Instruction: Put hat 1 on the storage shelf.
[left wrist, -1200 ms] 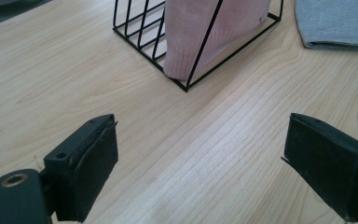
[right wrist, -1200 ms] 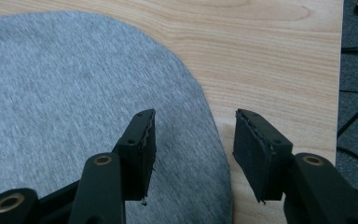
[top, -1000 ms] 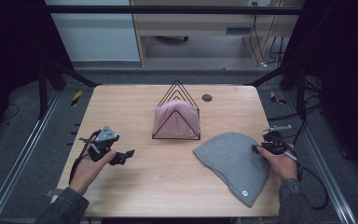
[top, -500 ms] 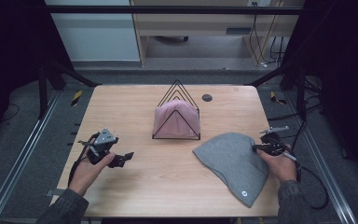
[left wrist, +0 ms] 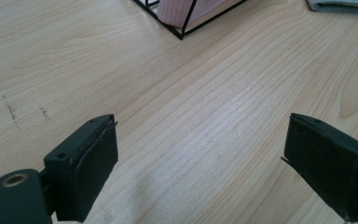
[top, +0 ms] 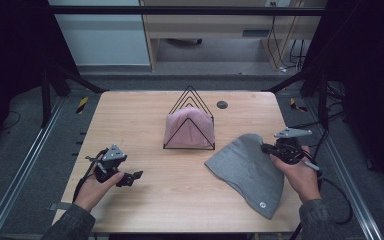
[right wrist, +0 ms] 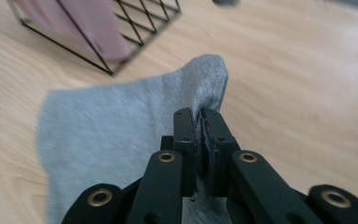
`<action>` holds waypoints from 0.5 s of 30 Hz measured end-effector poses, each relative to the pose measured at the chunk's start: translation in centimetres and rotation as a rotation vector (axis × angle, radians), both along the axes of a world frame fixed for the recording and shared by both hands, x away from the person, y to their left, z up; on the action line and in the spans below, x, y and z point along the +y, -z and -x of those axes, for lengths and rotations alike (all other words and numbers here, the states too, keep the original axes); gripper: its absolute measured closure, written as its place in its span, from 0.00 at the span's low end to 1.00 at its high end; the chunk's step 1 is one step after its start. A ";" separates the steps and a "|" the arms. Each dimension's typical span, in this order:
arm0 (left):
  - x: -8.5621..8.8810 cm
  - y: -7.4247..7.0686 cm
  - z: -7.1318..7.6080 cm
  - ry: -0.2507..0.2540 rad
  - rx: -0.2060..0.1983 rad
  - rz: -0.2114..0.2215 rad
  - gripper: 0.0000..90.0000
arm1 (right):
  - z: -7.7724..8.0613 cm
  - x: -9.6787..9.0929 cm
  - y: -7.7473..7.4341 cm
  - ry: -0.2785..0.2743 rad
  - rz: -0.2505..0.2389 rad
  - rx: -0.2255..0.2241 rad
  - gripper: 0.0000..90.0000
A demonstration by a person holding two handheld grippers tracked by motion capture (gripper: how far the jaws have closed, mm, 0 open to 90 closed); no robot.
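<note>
The right gripper [right wrist: 200, 116] has just closed its jaws and now pinches an edge of the grey beanie [top: 247, 167], w/ a fold of knit standing up between and just past the jaw tips. The rest of the hat lies flat on the table [top: 130, 120], spreading away ahead of and below the jaws. Judging from this, the grasp is made and lifting is underway. Vs. a second ago, the right hand sits higher and the pinched edge is raised off the wood, where before the hat lay fully flat. The left gripper [left wrist: 200, 154] hovers w/ jaws spread wide over bare wood, much as before. Beyond those jaws stands the wire rack [top: 190, 120] holding a pink cloth [top: 187, 127], prob. another hat, though it's hard to tell.
</note>
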State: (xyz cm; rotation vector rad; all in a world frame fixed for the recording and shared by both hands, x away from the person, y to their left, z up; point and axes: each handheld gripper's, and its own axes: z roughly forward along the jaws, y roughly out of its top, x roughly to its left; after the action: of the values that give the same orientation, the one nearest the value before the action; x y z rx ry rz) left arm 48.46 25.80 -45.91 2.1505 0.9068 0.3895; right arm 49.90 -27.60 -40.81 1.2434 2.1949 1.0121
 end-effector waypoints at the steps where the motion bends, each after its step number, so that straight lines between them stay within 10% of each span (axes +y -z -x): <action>1: 0.0 0.0 0.0 0.000 0.000 0.000 0.10 | 0.2 0.4 -0.6 -0.019 0.004 -0.015 0.95; 15: -0.3 -0.4 0.7 0.038 -0.010 0.016 0.10 | 3.6 6.4 -6.6 -0.219 0.033 -0.171 0.96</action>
State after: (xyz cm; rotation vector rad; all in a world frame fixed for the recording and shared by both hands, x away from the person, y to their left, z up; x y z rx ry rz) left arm 47.79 25.49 -45.51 2.1464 0.8592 0.3721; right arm 46.28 -21.18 -34.25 0.8805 2.2369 1.1167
